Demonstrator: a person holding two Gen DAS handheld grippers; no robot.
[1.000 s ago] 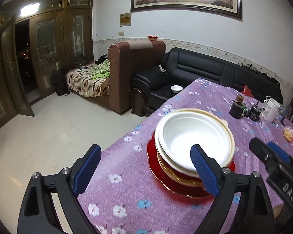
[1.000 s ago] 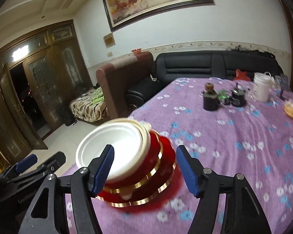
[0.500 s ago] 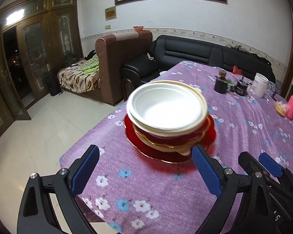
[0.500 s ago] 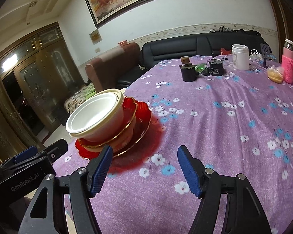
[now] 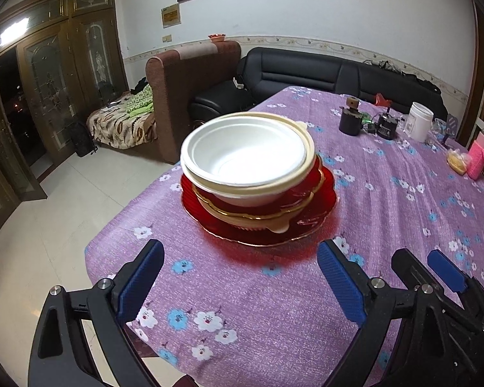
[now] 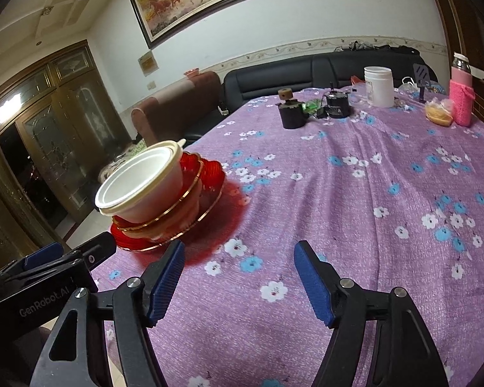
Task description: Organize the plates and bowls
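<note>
Fingers (image 5: 338, 285) of both grippers stand apart, holding nothing. On the bench (image 6: 338, 193), near its corner, the red plate (image 5: 319, 206) carries nested bowls, white bowl (image 5: 245, 158) topmost. Stacking looks finished; nothing loose remains.

My left gripper (image 5: 238, 277) hangs over the purple flowered tablecloth (image 5: 274, 306) with its blue pads spread wide and nothing between them. At twelve o'clock from it stands the stack: a white bowl (image 5: 245, 158) nested in a cream bowl (image 5: 308, 158), over red gold-rimmed dishes (image 5: 303, 201), all on a red plate (image 5: 326, 208). At four o'clock I see my right gripper (image 5: 435, 271), and toward two o'clock, well apart, a white jar (image 5: 419, 125).
</note>
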